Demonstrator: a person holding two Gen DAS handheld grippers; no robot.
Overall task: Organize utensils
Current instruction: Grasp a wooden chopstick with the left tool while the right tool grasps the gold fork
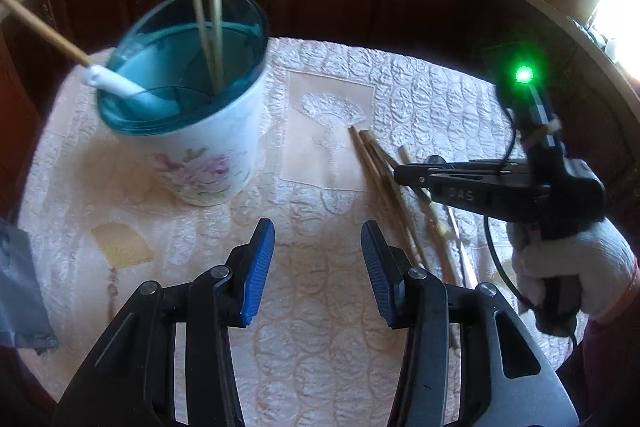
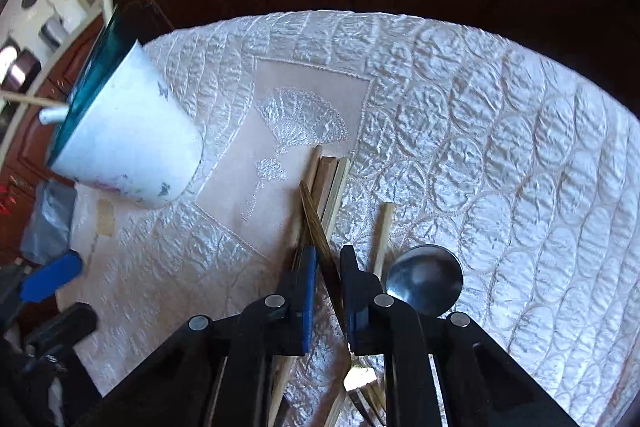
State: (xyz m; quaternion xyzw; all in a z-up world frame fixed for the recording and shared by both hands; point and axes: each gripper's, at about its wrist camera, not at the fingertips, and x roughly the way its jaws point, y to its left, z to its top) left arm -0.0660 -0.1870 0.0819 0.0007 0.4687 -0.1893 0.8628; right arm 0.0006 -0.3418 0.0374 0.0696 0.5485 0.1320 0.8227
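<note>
The right tongs (image 2: 328, 279) are closed on one dark chopstick (image 2: 316, 223) from the pile (image 2: 332, 175) on the table (image 2: 480, 147). It looks light, stiff and smooth, so a grip near its middle seems best. The left tongs (image 1: 318, 267) hang half open, empty. Farther away stands the holder cup (image 1: 200, 147).

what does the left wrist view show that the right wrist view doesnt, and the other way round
Only the left wrist view: the inside of the holder, two light sticks standing in it, and the gloved hand on the right gripper.

Only the right wrist view: a metal spoon beside the right gripper, whose jaws pinch a dark chopstick.

Both: the holder, the loose chopsticks and the quilted tablecloth; the left gripper is open and empty.
</note>
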